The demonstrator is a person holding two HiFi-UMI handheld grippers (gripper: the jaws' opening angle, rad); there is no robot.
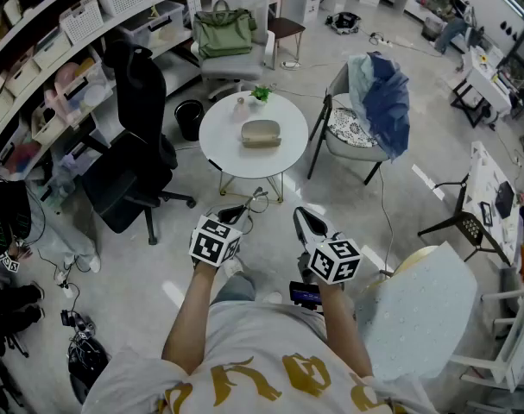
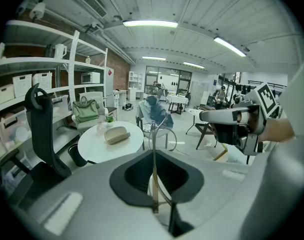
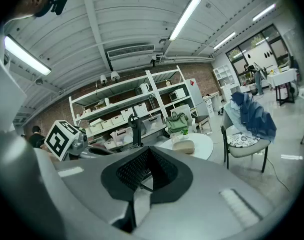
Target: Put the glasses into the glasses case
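A beige glasses case (image 1: 261, 133) lies shut on the small round white table (image 1: 223, 141) ahead of me; it also shows in the left gripper view (image 2: 116, 134) and the right gripper view (image 3: 184, 146). My left gripper (image 1: 240, 211) is held at waist height, well short of the table, and is shut on thin wire-framed glasses (image 1: 255, 201). Their temple runs up from the jaws to a round lens (image 2: 163, 139). My right gripper (image 1: 306, 221) hangs beside it, shut, with nothing seen in it.
A black office chair (image 1: 136, 145) stands left of the table. Right of it is a chair draped with blue cloth (image 1: 378, 102). Behind are a green bag (image 1: 223, 28) on a chair, a small plant (image 1: 261, 94) and shelves. A pale tabletop (image 1: 426, 317) is near my right.
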